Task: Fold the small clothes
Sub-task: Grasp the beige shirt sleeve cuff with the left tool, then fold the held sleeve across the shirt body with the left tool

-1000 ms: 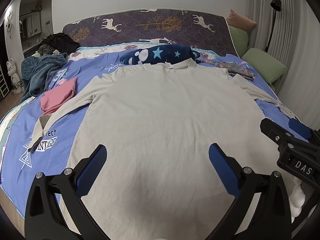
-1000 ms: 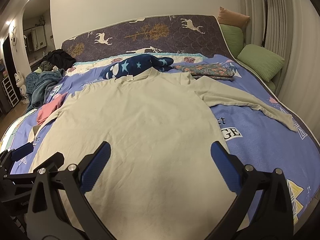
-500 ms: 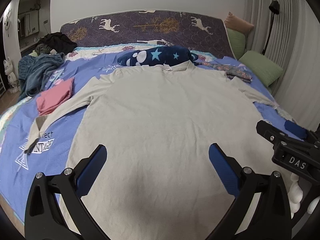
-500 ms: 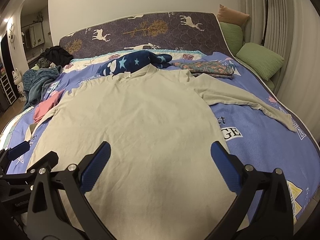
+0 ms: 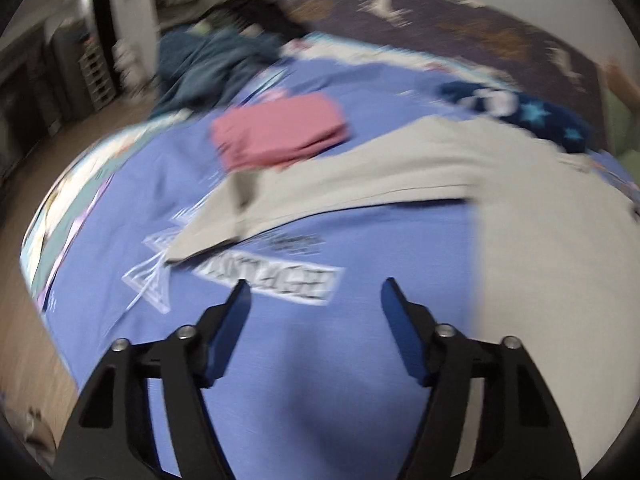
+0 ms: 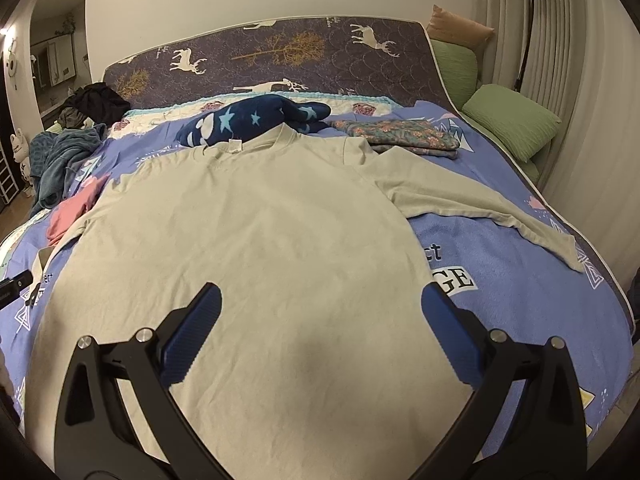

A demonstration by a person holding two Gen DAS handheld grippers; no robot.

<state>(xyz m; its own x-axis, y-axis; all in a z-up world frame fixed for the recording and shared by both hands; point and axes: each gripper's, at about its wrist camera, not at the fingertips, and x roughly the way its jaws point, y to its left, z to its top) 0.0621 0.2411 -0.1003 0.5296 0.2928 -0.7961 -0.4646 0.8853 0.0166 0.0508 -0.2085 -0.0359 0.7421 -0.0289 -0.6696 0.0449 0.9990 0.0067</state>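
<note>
Left wrist view, motion-blurred. Left gripper [image 5: 314, 300] hangs over bare blue bedspread [image 5: 280, 360], jaws spread apart, nothing between them. Beige long-sleeved shirt [image 5: 540, 280] lies flat to the right of the gripper; its left sleeve [image 5: 320, 196] runs out across the bedspread, cuff [image 5: 204, 236] ahead of the fingers and slightly left, near the printed lettering. A folded pink garment [image 5: 280, 132] sits just beyond the sleeve; a teal heap [image 5: 208, 64] lies farther back at the bed's edge.

Right wrist view, sharp. Right gripper [image 6: 320, 320] hovers above the shirt's lower body, jaws wide, holding nothing. Shirt spread face-down or face-up (cannot tell which), collar [image 6: 256, 140] toward the headboard, against a navy star-print bundle [image 6: 256, 120]. Right sleeve [image 6: 480, 208] angles out toward the bed's right edge. A folded floral piece [image 6: 404, 136] lies just beyond that shoulder. Green pillows [image 6: 512, 124] at the far right.

Handling, as judgement: thin soft knit, light, limp, will sag and drag on the terry-like bedspread; not fragile. Best holds look like the cuff for the sleeve fold, then hem corners or shoulder seams, pinching a single edge cleanly.

Containers: none visible; the clothes lie loose on the bed, folded pieces resting on the bedspread.
</note>
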